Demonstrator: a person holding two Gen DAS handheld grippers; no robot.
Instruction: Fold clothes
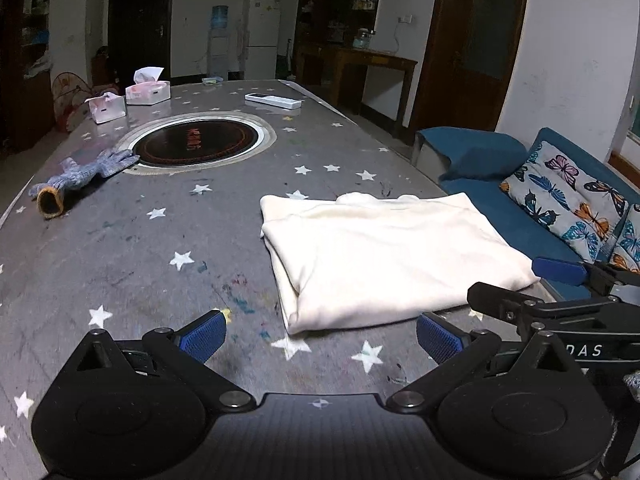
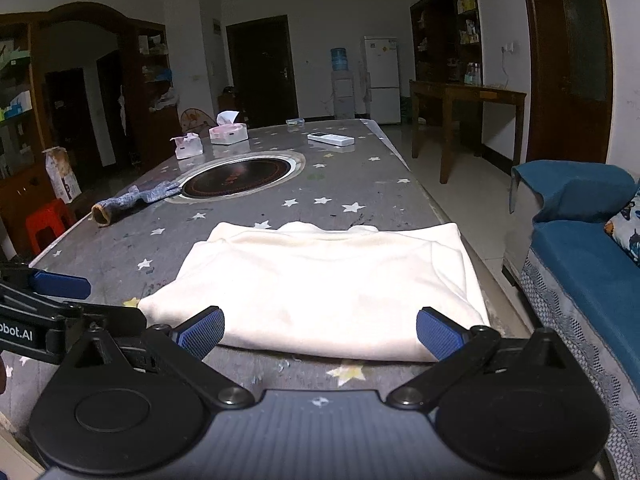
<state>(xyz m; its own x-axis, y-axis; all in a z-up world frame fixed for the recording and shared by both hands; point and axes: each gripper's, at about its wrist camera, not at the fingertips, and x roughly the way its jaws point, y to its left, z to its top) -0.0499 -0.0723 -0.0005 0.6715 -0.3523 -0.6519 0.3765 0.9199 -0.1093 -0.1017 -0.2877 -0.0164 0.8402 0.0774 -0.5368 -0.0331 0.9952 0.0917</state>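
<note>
A cream garment (image 1: 384, 256) lies folded into a flat rectangle on the grey star-patterned table (image 1: 140, 248), near its right edge. It also shows in the right wrist view (image 2: 320, 284). My left gripper (image 1: 320, 338) is open and empty, just short of the garment's near left corner. My right gripper (image 2: 320, 334) is open and empty, at the garment's near edge. The right gripper's body shows at the right of the left wrist view, and the left gripper's body at the left of the right wrist view.
A grey knit glove (image 1: 80, 176) lies at the left beside a round black hotplate (image 1: 196, 142) set in the table. Two tissue boxes (image 1: 148, 90) and a white remote (image 1: 274, 100) sit at the far end. A blue sofa (image 2: 588, 264) stands right of the table.
</note>
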